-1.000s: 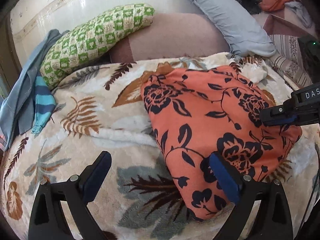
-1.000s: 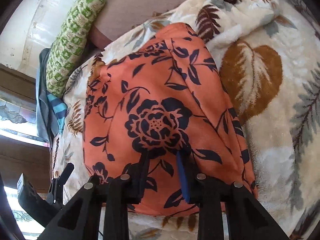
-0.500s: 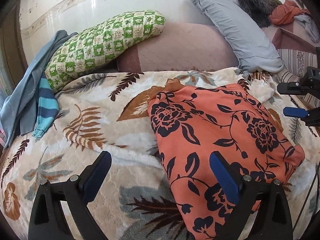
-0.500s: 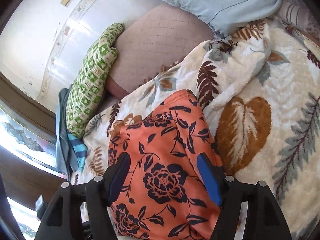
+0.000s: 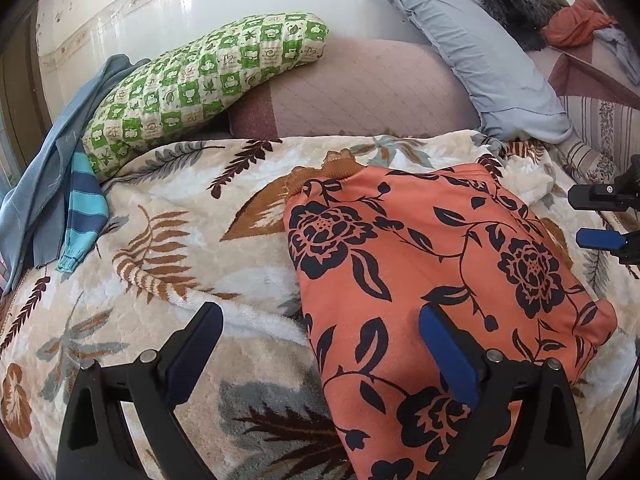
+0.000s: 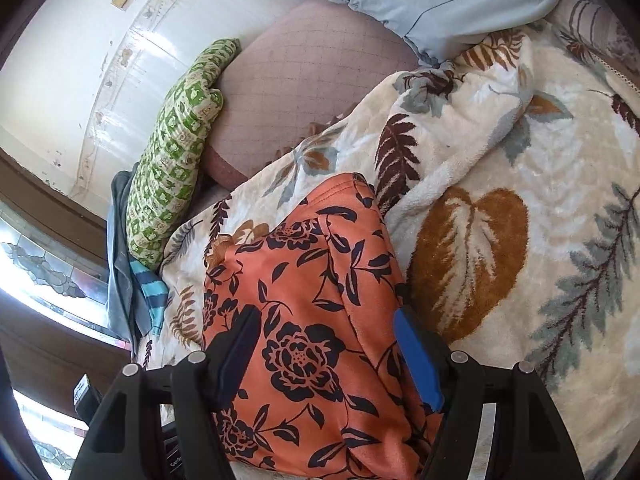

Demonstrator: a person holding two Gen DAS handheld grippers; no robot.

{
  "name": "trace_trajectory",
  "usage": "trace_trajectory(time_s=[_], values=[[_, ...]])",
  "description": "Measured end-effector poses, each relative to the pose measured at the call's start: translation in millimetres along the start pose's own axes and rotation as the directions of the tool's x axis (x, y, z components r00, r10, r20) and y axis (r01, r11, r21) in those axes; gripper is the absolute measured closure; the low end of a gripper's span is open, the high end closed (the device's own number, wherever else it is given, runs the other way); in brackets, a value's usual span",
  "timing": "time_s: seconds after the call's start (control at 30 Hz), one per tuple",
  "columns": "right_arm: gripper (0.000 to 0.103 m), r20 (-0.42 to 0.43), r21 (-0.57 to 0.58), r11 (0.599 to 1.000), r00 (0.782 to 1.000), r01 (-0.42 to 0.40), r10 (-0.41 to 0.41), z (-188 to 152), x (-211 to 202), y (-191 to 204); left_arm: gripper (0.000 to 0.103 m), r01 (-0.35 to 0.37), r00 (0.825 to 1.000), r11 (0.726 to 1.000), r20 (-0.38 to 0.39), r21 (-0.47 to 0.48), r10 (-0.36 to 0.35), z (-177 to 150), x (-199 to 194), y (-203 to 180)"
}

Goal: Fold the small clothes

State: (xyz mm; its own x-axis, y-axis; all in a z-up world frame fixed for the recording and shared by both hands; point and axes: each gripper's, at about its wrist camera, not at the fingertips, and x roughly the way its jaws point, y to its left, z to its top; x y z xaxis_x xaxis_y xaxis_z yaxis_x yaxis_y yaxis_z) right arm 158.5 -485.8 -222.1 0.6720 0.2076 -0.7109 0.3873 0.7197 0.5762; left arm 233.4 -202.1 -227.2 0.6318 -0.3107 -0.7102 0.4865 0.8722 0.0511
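An orange garment with black flowers (image 5: 432, 264) lies folded flat on a cream leaf-print blanket (image 5: 168, 240). It also shows in the right wrist view (image 6: 304, 304). My left gripper (image 5: 320, 344) is open and empty, held above the garment's left edge. My right gripper (image 6: 326, 340) is open and empty, held above the garment's near end. The right gripper's fingers show at the right edge of the left wrist view (image 5: 600, 216).
A green checked pillow (image 5: 200, 80), a mauve cushion (image 5: 360, 92) and a pale blue pillow (image 5: 480, 56) lie along the white wall. Blue clothes (image 5: 52, 184) hang at the bed's left edge. More clothes (image 5: 572, 24) lie at the far right.
My right gripper let go of the garment, opened and lifted back off it. The garment stayed flat. My left gripper rose slightly.
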Motion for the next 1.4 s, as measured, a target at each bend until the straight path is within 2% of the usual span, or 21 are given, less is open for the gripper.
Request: trace_trajectory(time_s=[0.37, 1.07, 1.4], values=[[0.030, -0.023, -0.032, 0.999, 1.000, 0.008, -0.009, -3.8, 4.4, 4.9, 0.005, 0.005, 1.000, 1.000, -0.002, -0.010, -0.005, 2.3, 4.1, -2.2], [0.030, 0.010, -0.031, 0.998, 0.998, 0.054, -0.054, -5.3, 4.8, 4.7, 0.005, 0.006, 1.000, 0.996, 0.000, -0.091, -0.006, 14.5, 0.2, 7.5], [0.030, 0.010, -0.011, 0.999, 0.999, 0.051, -0.051, -7.5, 2.8, 1.3, 0.005, 0.000, 1.000, 0.996, -0.011, -0.085, -0.001, 14.9, 0.3, 3.7]])
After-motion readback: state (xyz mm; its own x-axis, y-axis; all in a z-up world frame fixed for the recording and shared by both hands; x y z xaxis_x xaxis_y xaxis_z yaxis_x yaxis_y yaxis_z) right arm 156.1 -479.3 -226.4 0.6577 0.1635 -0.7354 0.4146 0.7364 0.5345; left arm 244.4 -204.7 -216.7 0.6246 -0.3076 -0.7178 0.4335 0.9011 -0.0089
